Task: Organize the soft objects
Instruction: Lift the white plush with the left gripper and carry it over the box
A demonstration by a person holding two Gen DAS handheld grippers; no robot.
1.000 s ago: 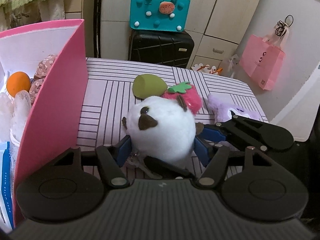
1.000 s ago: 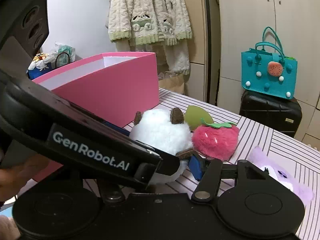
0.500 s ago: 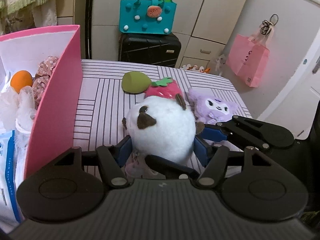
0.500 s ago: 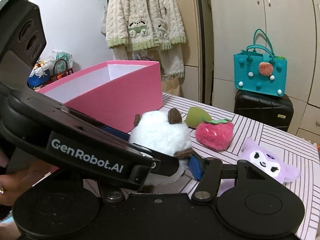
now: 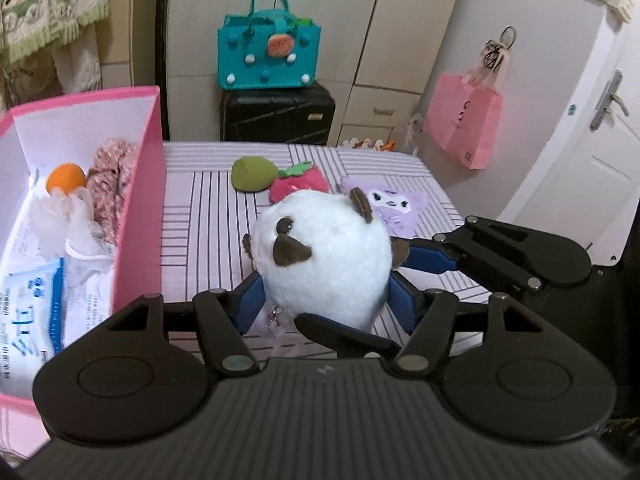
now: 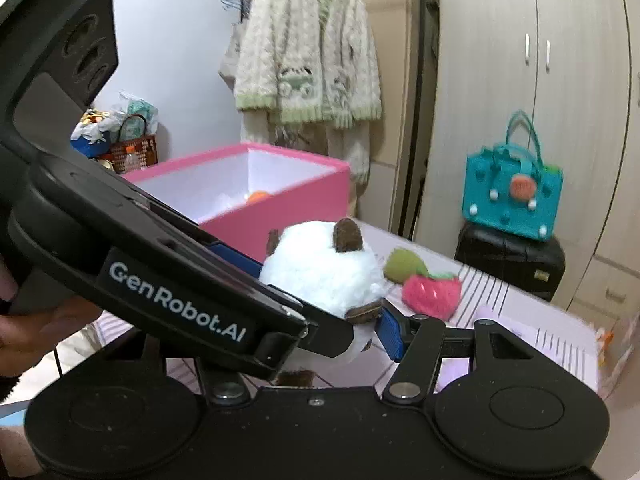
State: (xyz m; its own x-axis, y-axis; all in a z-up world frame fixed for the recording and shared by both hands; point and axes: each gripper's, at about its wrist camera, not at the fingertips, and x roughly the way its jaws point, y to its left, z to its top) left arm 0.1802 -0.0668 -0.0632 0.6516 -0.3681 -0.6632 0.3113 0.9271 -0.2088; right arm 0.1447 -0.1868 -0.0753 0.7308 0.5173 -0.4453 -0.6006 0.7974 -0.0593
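The white plush [image 5: 324,256] is clamped between both grippers, left gripper [image 5: 324,300] and right gripper [image 6: 340,320], each closed on it. It is best kept high and carried toward 10 o'clock over the pink box [image 5: 140,200] wall before being released

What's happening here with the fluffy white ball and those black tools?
A person is tidying soft toys using two hand-held claws. Both the left claw and the right claw grip the white plush toy, held above the striped table. The pink box sits to the left, already holding some items. A strawberry plush, green plush and purple plush wait on the table.
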